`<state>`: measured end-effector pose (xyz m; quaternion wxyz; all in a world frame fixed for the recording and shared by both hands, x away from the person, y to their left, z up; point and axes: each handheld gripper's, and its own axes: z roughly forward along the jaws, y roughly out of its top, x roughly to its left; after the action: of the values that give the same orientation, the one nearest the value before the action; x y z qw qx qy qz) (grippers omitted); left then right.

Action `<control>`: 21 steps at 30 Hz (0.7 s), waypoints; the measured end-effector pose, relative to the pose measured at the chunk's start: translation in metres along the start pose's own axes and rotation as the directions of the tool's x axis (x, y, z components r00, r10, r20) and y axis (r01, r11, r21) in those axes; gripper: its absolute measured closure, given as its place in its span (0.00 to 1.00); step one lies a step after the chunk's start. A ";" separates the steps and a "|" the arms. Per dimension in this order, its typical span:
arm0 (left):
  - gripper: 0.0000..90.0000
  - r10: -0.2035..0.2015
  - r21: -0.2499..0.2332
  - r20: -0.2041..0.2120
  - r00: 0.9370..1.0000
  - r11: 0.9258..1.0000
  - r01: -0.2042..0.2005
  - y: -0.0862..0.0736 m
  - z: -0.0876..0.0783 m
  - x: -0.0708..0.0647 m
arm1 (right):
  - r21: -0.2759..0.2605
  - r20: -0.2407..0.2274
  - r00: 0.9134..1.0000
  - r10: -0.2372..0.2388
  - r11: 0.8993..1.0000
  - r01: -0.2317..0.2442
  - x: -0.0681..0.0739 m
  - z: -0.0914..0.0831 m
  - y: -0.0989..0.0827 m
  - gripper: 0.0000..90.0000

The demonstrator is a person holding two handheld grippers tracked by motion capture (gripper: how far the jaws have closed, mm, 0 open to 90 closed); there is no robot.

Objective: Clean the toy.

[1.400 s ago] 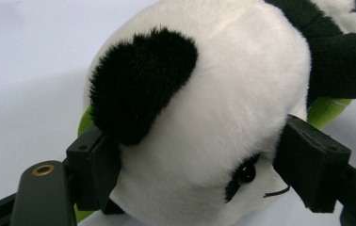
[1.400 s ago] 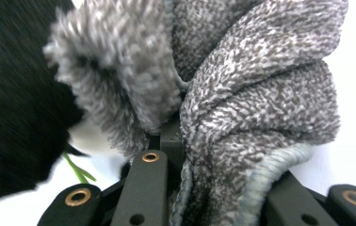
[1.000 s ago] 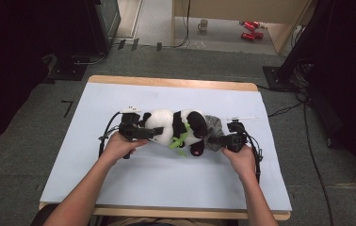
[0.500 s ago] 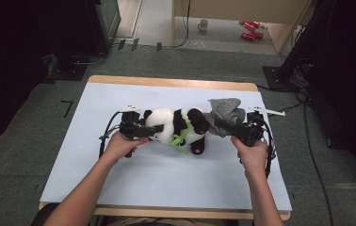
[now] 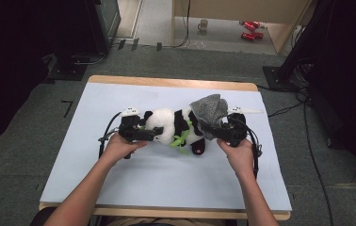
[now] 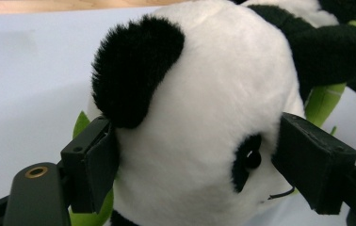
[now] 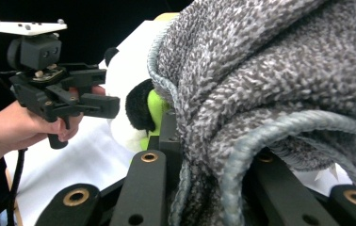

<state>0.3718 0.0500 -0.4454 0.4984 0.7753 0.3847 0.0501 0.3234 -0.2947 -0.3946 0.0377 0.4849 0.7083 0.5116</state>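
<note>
We work over a pale blue-white table top [image 5: 119, 188] with a wooden edge. Near its middle lies a black-and-white plush panda toy [image 5: 171, 126] on its side, with bright green felt leaves [image 5: 180, 140] at its chest. We judge it light, soft and squashy, so the firm round head is a good place to hold. Our left gripper [image 5: 138, 133] has its jaws pressed on either side of that head [image 6: 204, 117], clamping it. A grey knitted cloth garment [image 5: 209, 112] with a pale blue corded edge drapes over the panda's far end; it looks limp and stretchy, best taken at the hem. Our right gripper [image 5: 221, 133] pinches that hem [image 7: 199, 188] between its closed jaws.
</note>
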 end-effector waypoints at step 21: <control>0.20 0.201 -0.048 0.075 0.977 0.979 -0.198 -0.013 0.001 0.014 | -0.001 0.024 0.999 0.026 1.000 -0.026 -0.018 -0.002 0.002 0.84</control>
<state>0.3745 0.0610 -0.4603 0.5214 0.8011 0.2837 0.0767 0.3335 -0.3092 -0.4005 0.0398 0.4999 0.7013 0.5065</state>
